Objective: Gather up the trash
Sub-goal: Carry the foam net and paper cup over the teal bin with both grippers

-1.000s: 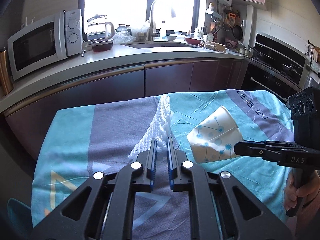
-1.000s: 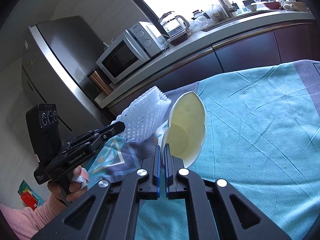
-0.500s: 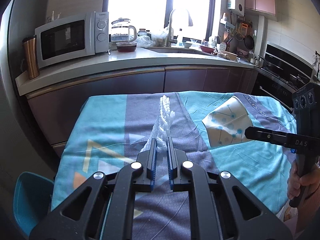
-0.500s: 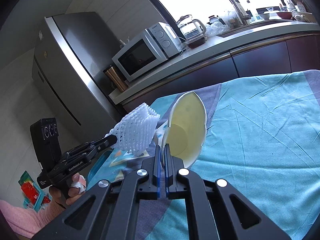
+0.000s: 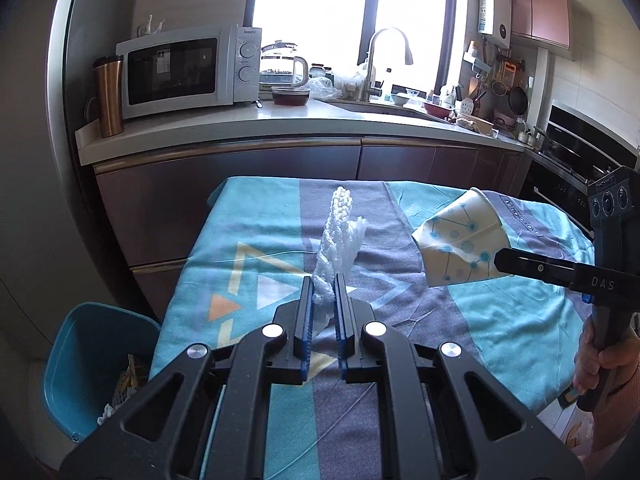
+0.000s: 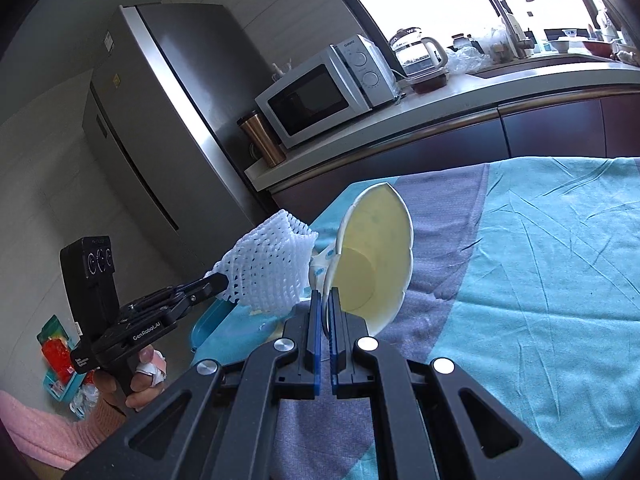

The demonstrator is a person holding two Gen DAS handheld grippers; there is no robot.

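Foam net point(image 5: 338, 236): white mesh sleeve, clamped at its lower end in left gripper point(image 5: 324, 312); stands up clear of the cloth point(image 5: 256, 240).
Cup point(image 6: 372, 256): crushed paper, rim wall pinched in right gripper point(image 6: 325, 316); mouth faces the camera, off the cloth.
Bin point(image 5: 86, 364): blue, on floor past the table's left corner, scraps inside.
Why held so: likely both pieces lifted for one carry to bin.
Risk: thin pinch; cup may slip.
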